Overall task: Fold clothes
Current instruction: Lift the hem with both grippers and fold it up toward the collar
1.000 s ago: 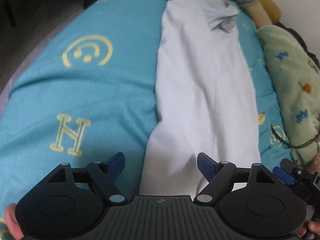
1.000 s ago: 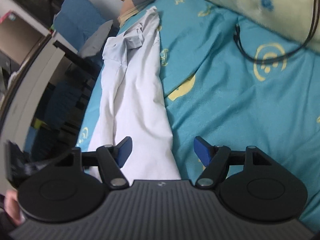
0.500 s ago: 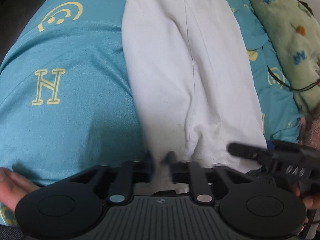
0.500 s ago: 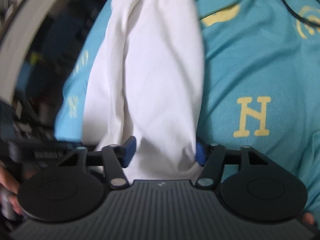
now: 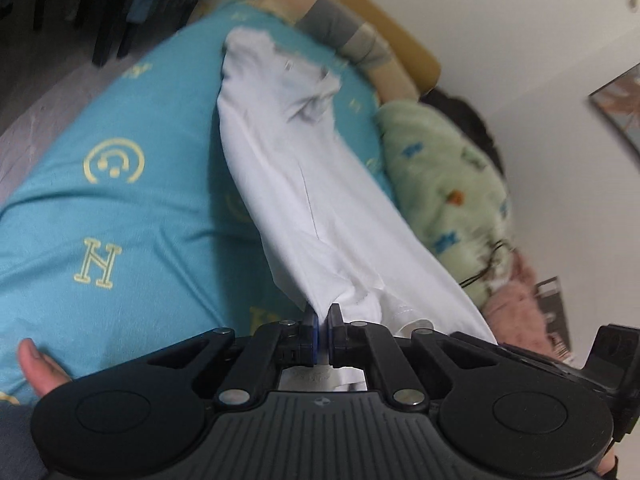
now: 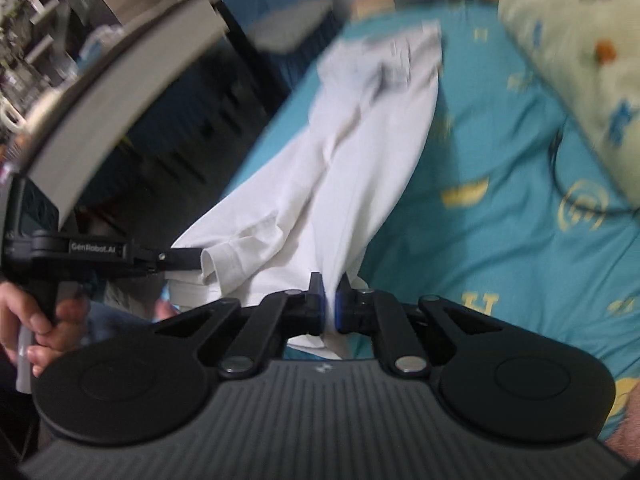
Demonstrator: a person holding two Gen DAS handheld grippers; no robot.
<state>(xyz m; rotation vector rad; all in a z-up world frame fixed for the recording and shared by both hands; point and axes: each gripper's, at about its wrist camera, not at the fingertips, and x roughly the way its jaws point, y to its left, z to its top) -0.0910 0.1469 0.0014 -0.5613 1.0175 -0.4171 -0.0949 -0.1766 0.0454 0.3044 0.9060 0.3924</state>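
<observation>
Left wrist view: left gripper (image 5: 323,334) pinches near hem of long white cotton shirt (image 5: 304,184), soft, creased, stretched over teal bedsheet with yellow prints (image 5: 120,208). Fuzzy green blanket (image 5: 448,184) beside it, striped pillow (image 5: 352,36) beyond.

Right wrist view: right gripper (image 6: 329,307) clamped on shirt's (image 6: 360,152) other hem corner, cloth lifted. Black cable (image 6: 560,176) on sheet (image 6: 500,240).
</observation>
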